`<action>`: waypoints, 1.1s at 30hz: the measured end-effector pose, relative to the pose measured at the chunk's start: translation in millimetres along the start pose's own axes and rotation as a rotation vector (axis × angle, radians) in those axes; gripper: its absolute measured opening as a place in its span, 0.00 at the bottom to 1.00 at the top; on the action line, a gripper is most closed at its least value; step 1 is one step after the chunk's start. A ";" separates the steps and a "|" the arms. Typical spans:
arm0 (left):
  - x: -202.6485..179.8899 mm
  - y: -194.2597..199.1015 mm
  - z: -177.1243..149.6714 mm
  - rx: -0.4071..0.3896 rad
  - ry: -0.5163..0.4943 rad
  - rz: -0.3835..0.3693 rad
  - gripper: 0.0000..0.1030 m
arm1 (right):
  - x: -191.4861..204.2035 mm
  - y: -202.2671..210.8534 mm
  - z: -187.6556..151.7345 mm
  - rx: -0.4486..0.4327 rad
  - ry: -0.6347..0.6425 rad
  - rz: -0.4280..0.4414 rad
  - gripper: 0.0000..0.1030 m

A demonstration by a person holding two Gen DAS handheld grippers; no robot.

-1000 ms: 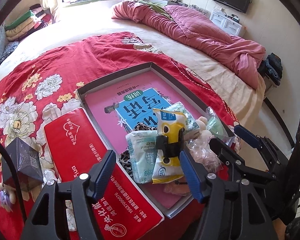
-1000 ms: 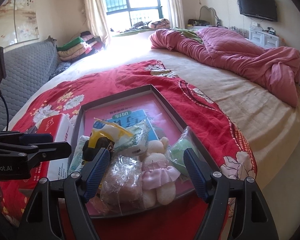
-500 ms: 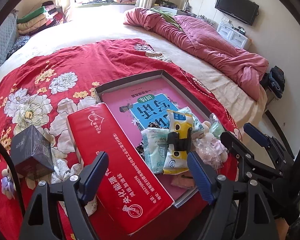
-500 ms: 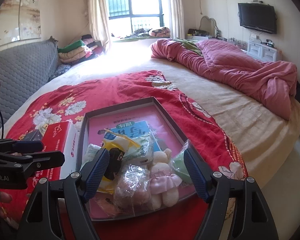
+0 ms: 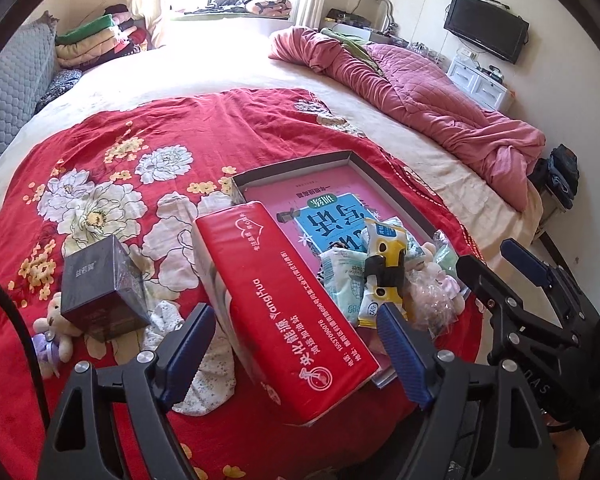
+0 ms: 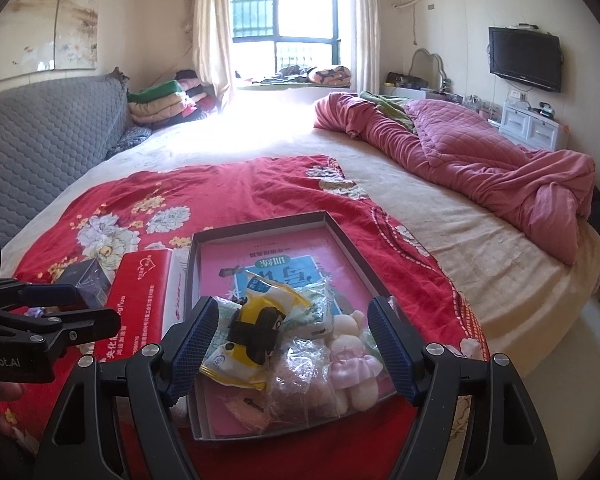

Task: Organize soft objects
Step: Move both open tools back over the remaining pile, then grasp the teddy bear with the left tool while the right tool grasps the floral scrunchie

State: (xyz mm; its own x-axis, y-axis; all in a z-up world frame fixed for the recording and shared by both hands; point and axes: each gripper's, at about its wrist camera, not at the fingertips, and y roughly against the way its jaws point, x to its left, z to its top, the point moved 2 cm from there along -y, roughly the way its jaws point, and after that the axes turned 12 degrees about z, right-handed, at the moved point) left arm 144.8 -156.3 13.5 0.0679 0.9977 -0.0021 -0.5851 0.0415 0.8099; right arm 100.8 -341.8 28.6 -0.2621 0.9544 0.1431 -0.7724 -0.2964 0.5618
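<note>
Stood wide open and empty: the left tongs [image 5: 296, 344], held above the near edge of the bed [image 5: 228, 60], jaws just widened further with nothing pressed between the pads, only the near end of the red tissue pack [image 5: 284, 308] seen past them below. Lay lengthwise on the red floral blanket [image 5: 112, 148], that pack, pressed against the left wall of the shallow grey tray [image 6: 260, 224], near end propped a little over the tray's near corner. Gaped wide too, the right tongs [image 6: 292, 344], gripping nothing, hovering over the tray's near end. Sat on the blanket close to the bed's near edge, the tray, a pink book [image 6: 272, 256] flat on its floor. Piled at the tray's near end on the book: a yellow snack packet [image 6: 256, 332] on top, pale green wipes packs [image 5: 342, 276] under and beside it, a clear crinkled bag [image 6: 304, 376] and a small pink-and-cream plush doll [image 6: 352, 356] toward the near right corner. Remained outside the tray, toward the blanket's left near part: a dark shrink-wrapped box [image 5: 100, 284], tilted, a small teddy bear [image 5: 54, 332] touching its near left side, and a white patterned cloth [image 5: 204, 364] partly under the tissue pack. Bunched along the bed's far right side, a pink quilt [image 6: 480, 160].
</note>
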 end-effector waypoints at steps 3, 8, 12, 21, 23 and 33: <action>7.1 9.5 -2.6 -0.014 0.003 0.014 0.80 | 10.3 3.5 3.6 -0.006 0.008 0.019 0.76; 26.0 23.0 -7.9 -0.029 0.027 0.030 0.80 | 34.2 7.8 8.0 -0.004 0.034 0.061 0.76; 49.6 32.3 -14.0 -0.037 0.049 0.072 0.80 | 60.0 8.2 10.8 0.009 0.075 0.101 0.76; 119.6 45.4 -32.2 -0.039 0.143 0.156 0.80 | 123.6 4.1 9.1 0.043 0.155 0.216 0.76; 136.2 46.2 -36.4 -0.038 0.170 0.171 0.80 | 139.0 1.6 6.9 0.055 0.182 0.238 0.76; 195.9 29.9 -61.6 0.012 0.273 0.212 0.80 | 208.9 -22.3 -17.4 0.141 0.325 0.308 0.76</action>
State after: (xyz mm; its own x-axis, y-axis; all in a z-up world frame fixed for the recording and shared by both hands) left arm 90.8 43.8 1.2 -0.2744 0.9615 0.0114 -0.5535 -0.1676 0.8158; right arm 53.1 -136.5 31.8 -0.6522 0.7547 0.0706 -0.5494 -0.5348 0.6419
